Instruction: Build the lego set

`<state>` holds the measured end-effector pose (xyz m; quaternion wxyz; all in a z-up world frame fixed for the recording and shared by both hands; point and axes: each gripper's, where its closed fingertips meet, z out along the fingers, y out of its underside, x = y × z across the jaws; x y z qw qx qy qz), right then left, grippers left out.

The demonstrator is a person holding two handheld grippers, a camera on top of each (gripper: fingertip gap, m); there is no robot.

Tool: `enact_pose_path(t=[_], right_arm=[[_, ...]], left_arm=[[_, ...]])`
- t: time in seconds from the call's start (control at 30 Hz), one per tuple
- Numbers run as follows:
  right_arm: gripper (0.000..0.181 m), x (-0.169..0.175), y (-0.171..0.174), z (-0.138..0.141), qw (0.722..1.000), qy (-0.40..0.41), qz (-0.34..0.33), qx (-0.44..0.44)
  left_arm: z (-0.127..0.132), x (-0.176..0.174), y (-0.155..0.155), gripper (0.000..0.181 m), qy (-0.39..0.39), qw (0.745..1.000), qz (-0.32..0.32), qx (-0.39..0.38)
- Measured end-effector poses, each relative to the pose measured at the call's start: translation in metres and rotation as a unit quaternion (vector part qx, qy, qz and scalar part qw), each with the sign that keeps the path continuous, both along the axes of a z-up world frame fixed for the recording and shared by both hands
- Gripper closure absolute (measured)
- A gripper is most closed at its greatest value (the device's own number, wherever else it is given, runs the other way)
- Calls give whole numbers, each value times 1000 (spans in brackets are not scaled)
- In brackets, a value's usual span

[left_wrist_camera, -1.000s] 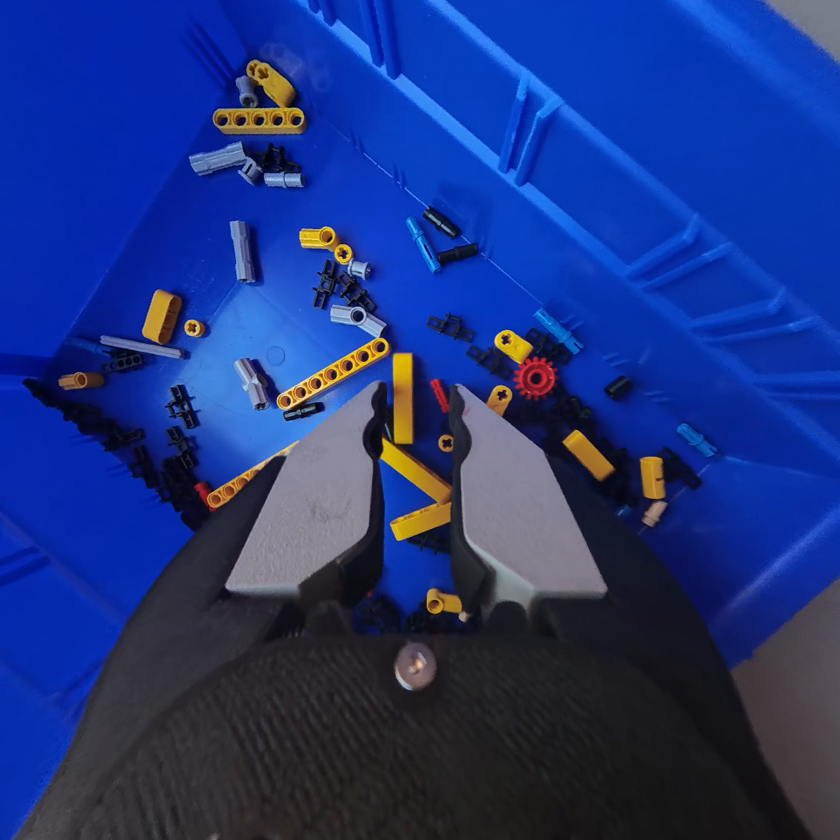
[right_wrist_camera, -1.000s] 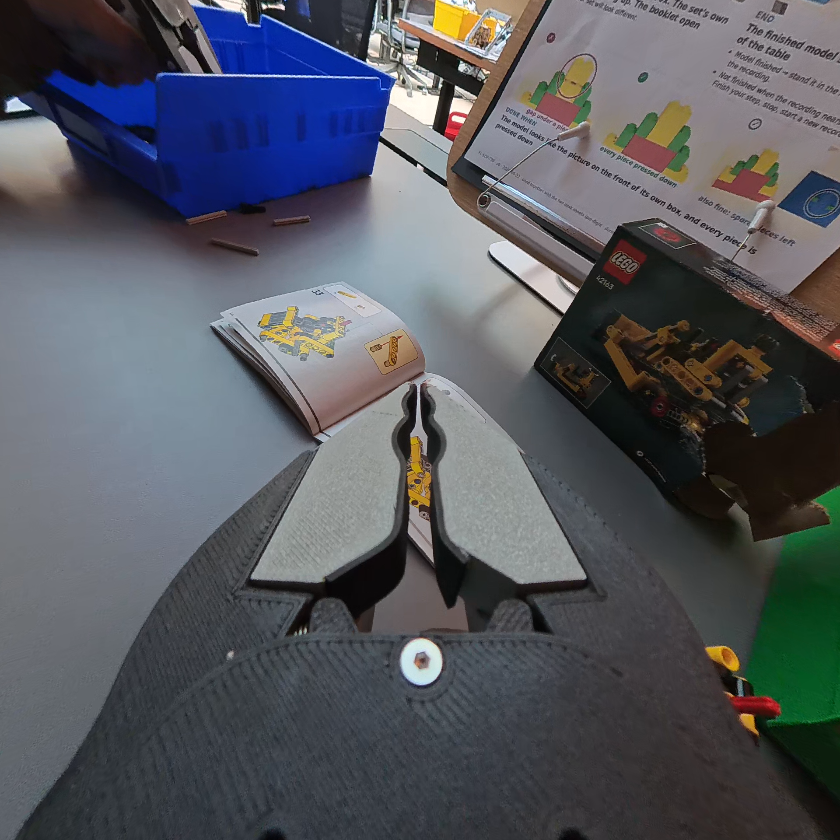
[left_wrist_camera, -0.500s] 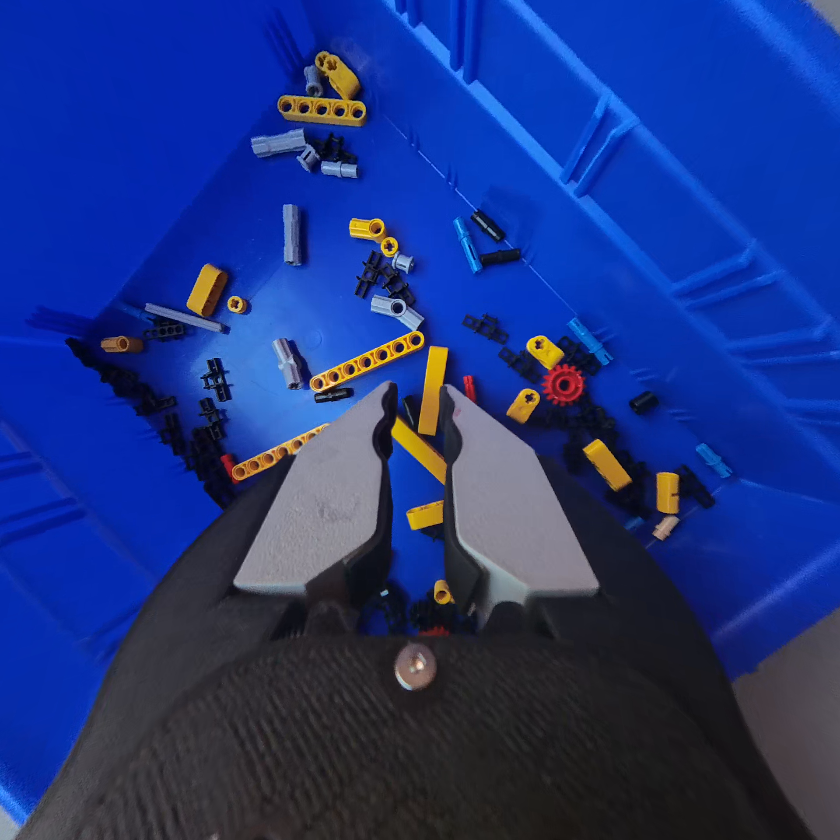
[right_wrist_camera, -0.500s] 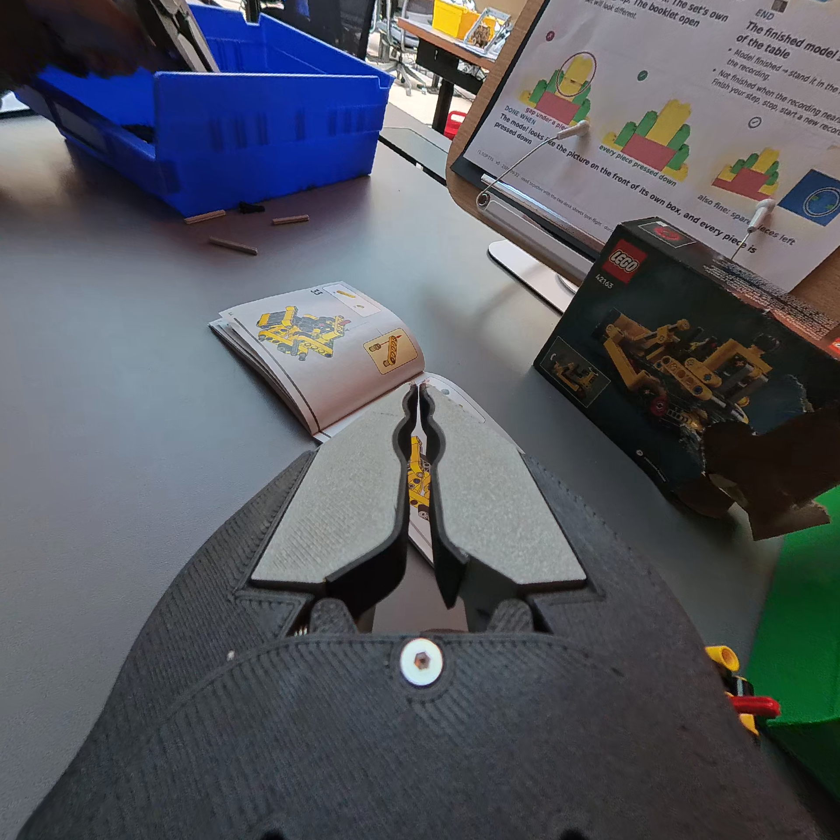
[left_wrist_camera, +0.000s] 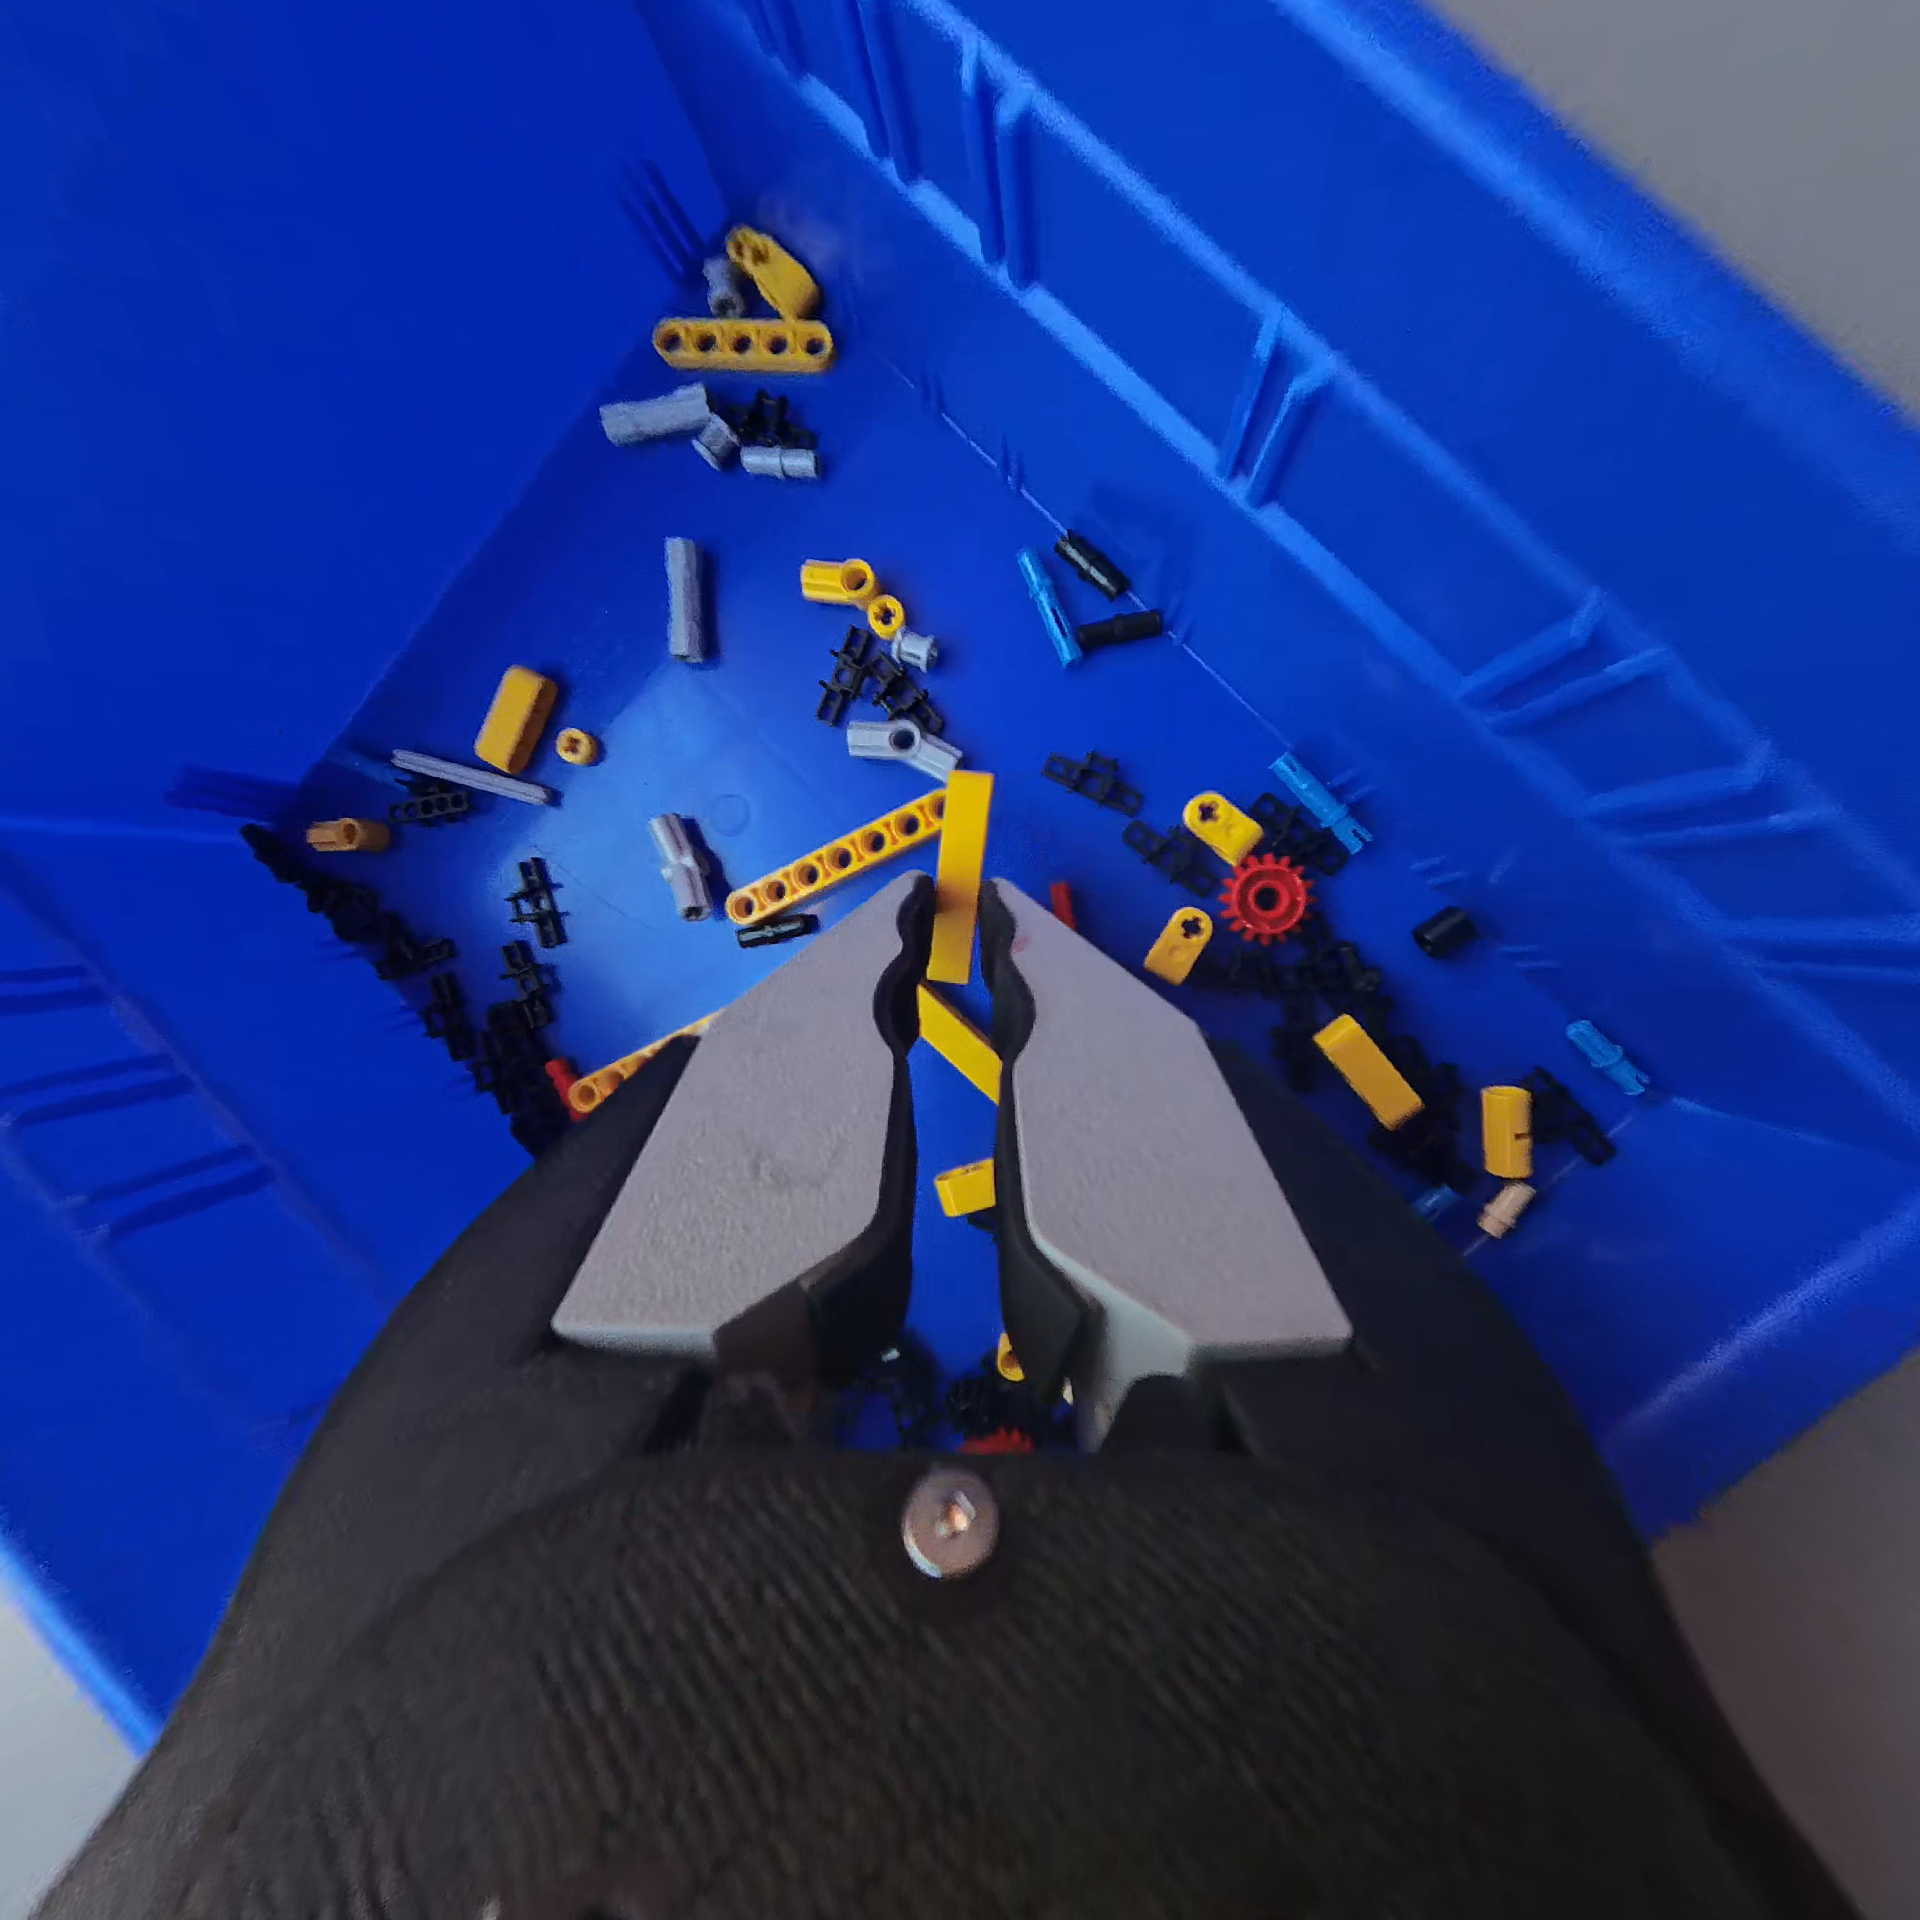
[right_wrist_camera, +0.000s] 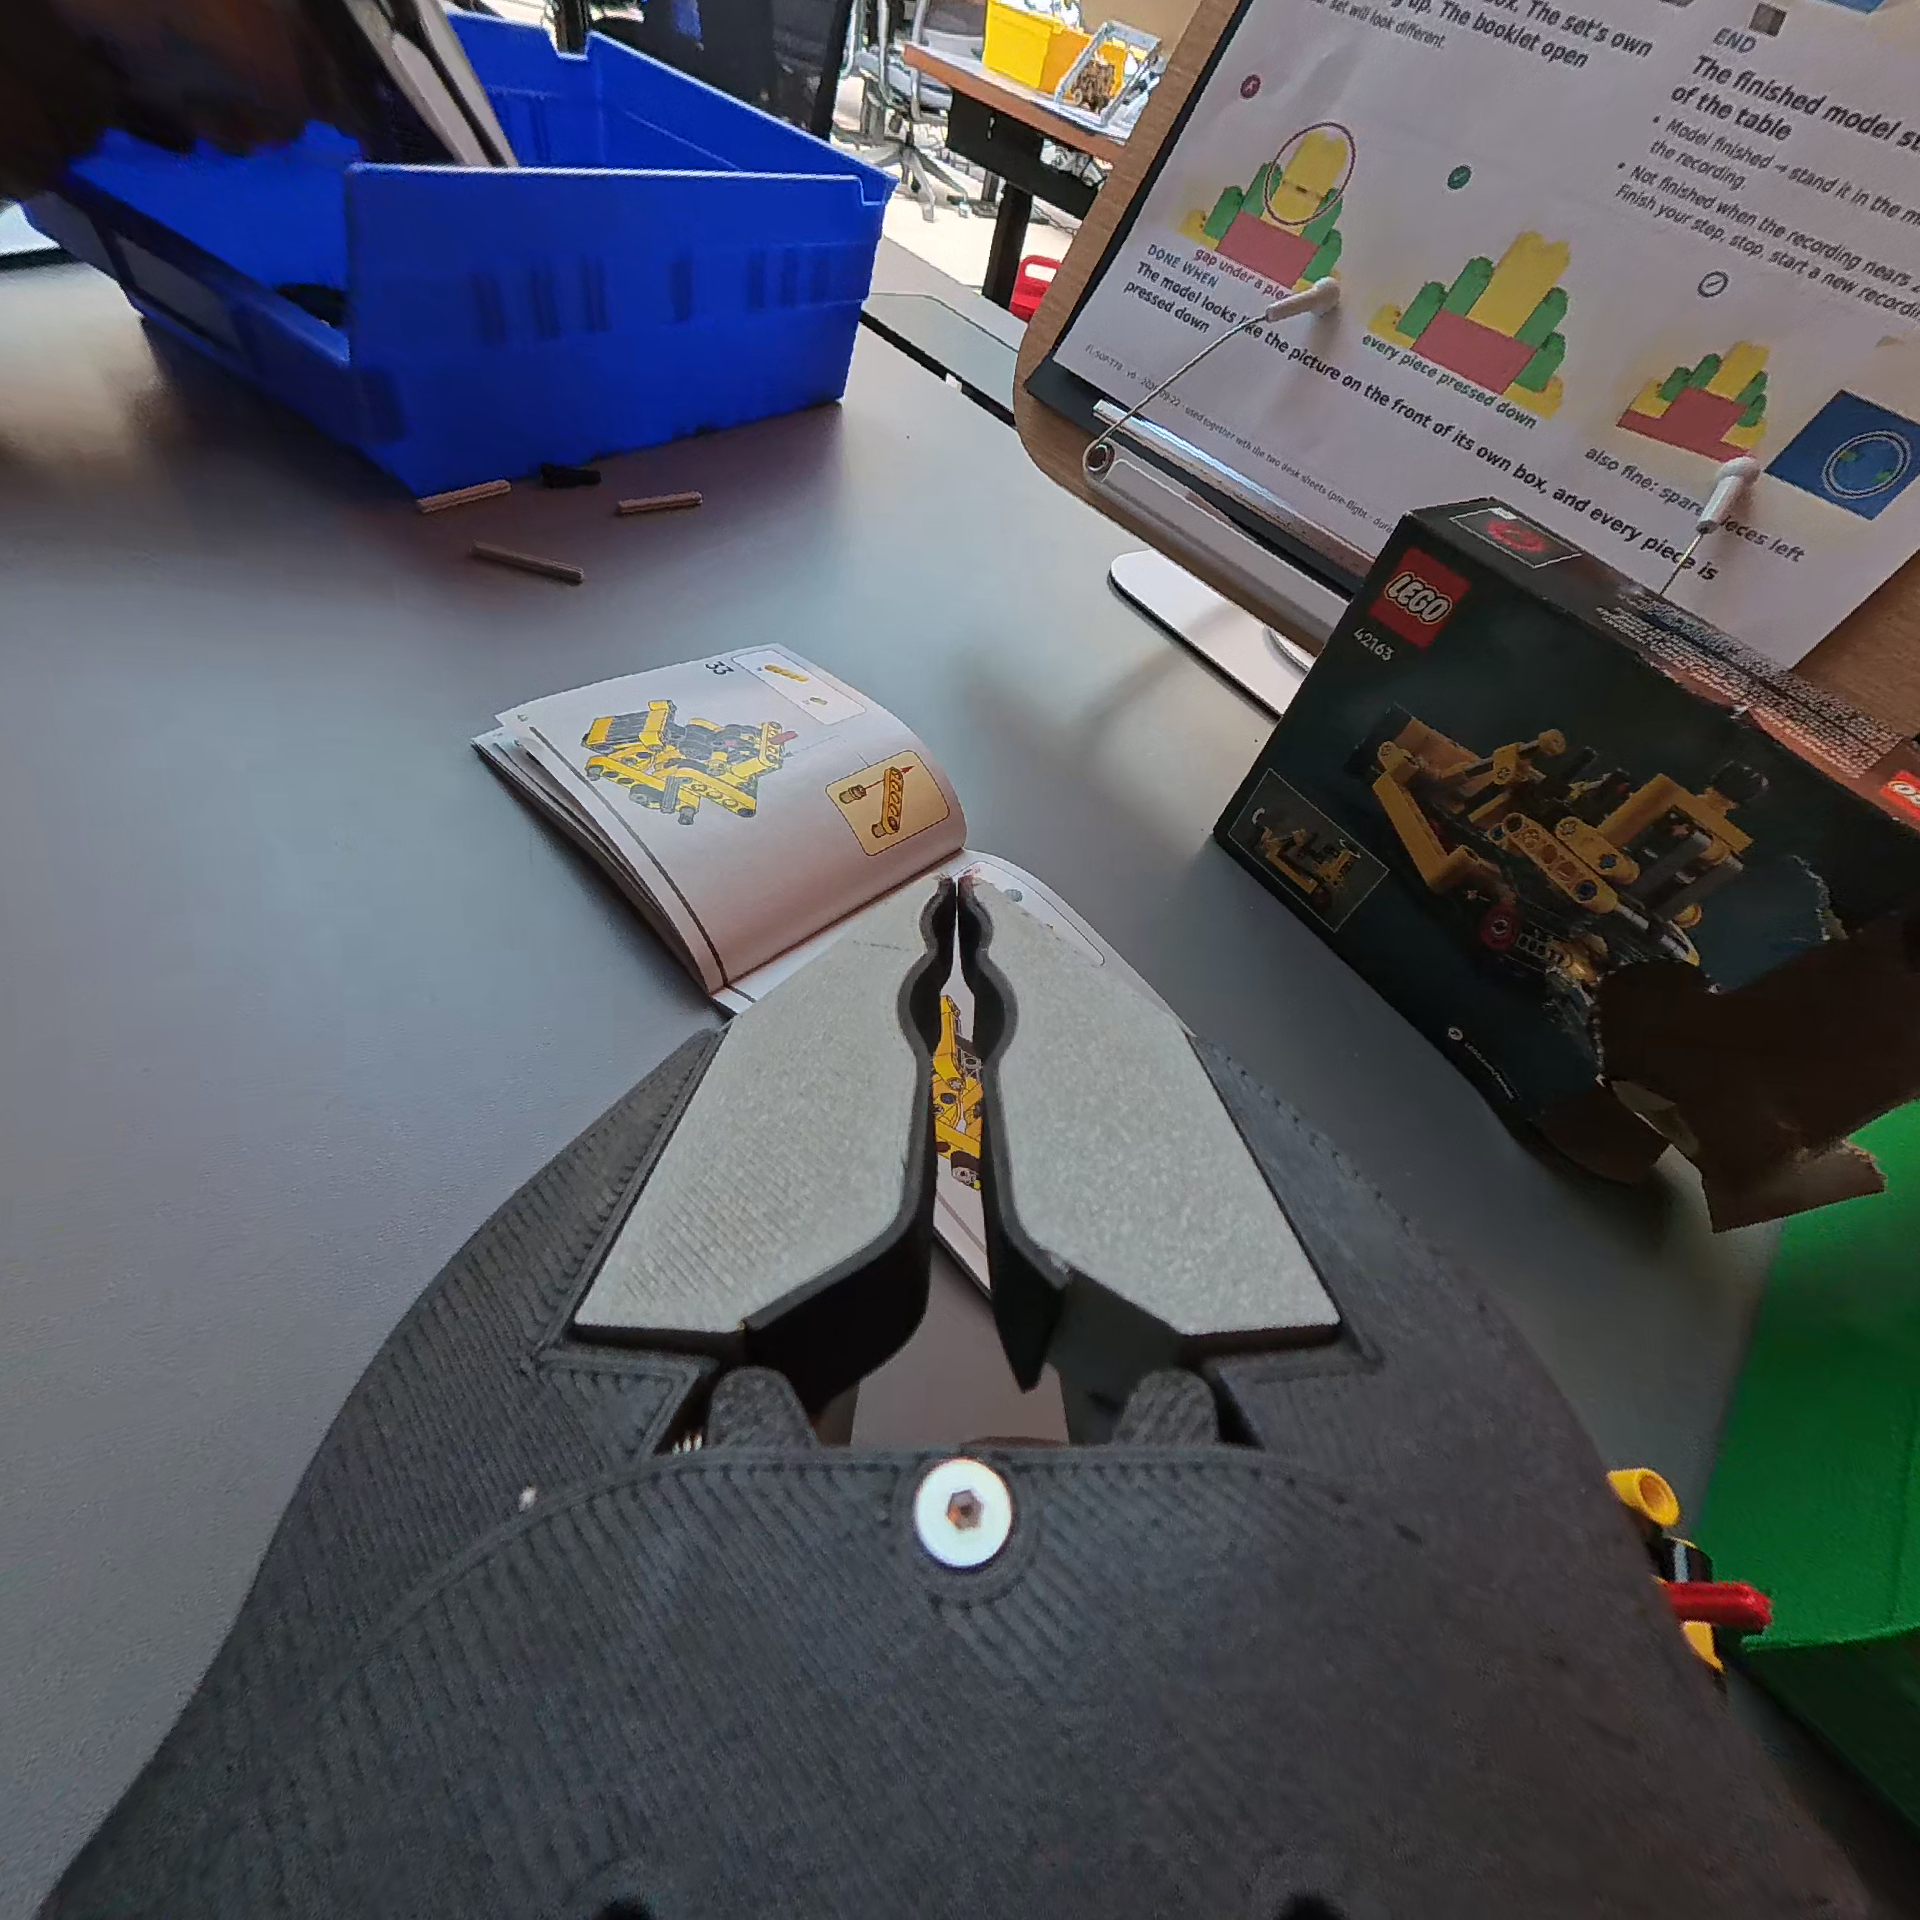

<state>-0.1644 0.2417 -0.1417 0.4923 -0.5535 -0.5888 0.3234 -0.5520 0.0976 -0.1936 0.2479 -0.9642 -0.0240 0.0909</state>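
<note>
The left gripper point(left_wrist_camera: 951, 909) had its jaws pinched on a yellow beam point(left_wrist_camera: 961, 868) above the blue bin point(left_wrist_camera: 1351, 520), where many loose pieces point(left_wrist_camera: 1257, 899) remained. The right gripper point(right_wrist_camera: 956, 899) hung nearly closed, empty, over the booklet point(right_wrist_camera: 748, 790); apparently much building remained.

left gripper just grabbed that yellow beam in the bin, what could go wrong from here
1. The left gripper pinches the yellow beam only near its lower end at the very fingertips, so it may pivot or slip out.
2. Loose parts crowd the blue bin; a drop there means searching again.
3. The right gripper hangs shut over the open booklet, hiding part of it.
</note>
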Motion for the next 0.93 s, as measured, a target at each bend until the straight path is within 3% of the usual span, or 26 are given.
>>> enact_pose_path(t=[0.07, 0.13, 0.23, 0.3, 0.4, 0.53, 0.7, 0.77, 0.93], right_arm=[[181, 0, 0, 1, 1000, 2, 0, 0], [181, 0, 0, 1, 1000, 2, 0, -2], [181, 0, 0, 1, 1000, 3, 2, -5], [181, 0, -2, 2, 1000, 8, 10, -13], [179, 0, -11, 8, 998, 25, 41, -30], [176, -2, -48, 13, 986, 39, 144, -68], [170, -5, -81, -12, 971, -30, 217, -100], [169, -5, -90, -24, 966, -61, 232, -97], [167, -10, -93, -36, 969, -90, 218, -76]], left_arm=[[25, 0, 9, 175, 25, 998, -1, 51], [55, 16, 21, 175, 52, 991, -41, 113], [97, 63, 38, 175, 129, 964, -140, 185], [108, 114, 47, 175, 178, 935, -229, 203], [99, 205, 54, 175, 230, 884, -353, 204], [56, 313, 55, 175, 253, 823, -468, 197], [13, 347, 60, 176, 334, 779, -497, 186], [12, 344, 65, 176, 386, 760, -489, 186], [14, 353, 66, 176, 423, 720, -507, 213]])
